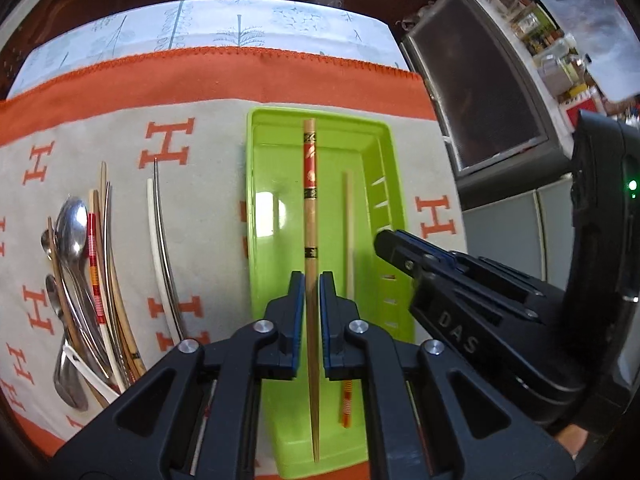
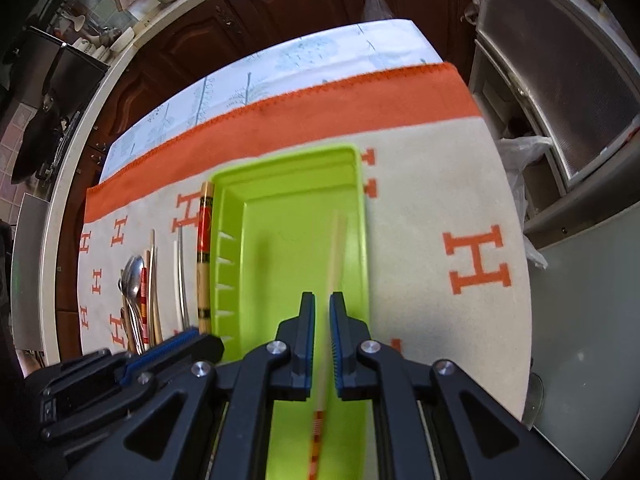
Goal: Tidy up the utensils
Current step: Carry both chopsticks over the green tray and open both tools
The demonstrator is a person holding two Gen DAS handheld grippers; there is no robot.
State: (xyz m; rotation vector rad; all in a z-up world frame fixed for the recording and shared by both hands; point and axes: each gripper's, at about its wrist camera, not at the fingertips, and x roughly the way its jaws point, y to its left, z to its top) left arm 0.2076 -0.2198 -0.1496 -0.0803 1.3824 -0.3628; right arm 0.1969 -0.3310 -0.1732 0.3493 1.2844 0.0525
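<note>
A lime green tray (image 1: 276,280) (image 2: 280,216) lies on the H-patterned cloth. My left gripper (image 1: 311,280) is shut on a bamboo chopstick with red and black decoration (image 1: 310,184), held lengthwise above the tray. In the right wrist view that chopstick (image 2: 205,248) hangs over the tray's left rim, with the left gripper (image 2: 188,338) below it. A pale chopstick with an orange-striped end (image 1: 348,232) (image 2: 336,252) lies in the tray. My right gripper (image 2: 323,300) hovers over it with its jaws slightly apart. In the left wrist view the right gripper (image 1: 386,242) is just right of it.
A pile of spoons and chopsticks (image 1: 80,280) (image 2: 138,292) lies on the cloth left of the tray, with a white and a metal chopstick (image 1: 164,256) beside it. An appliance with a dark glass door (image 1: 480,92) stands right of the table. Wooden cabinets (image 2: 280,4) lie beyond.
</note>
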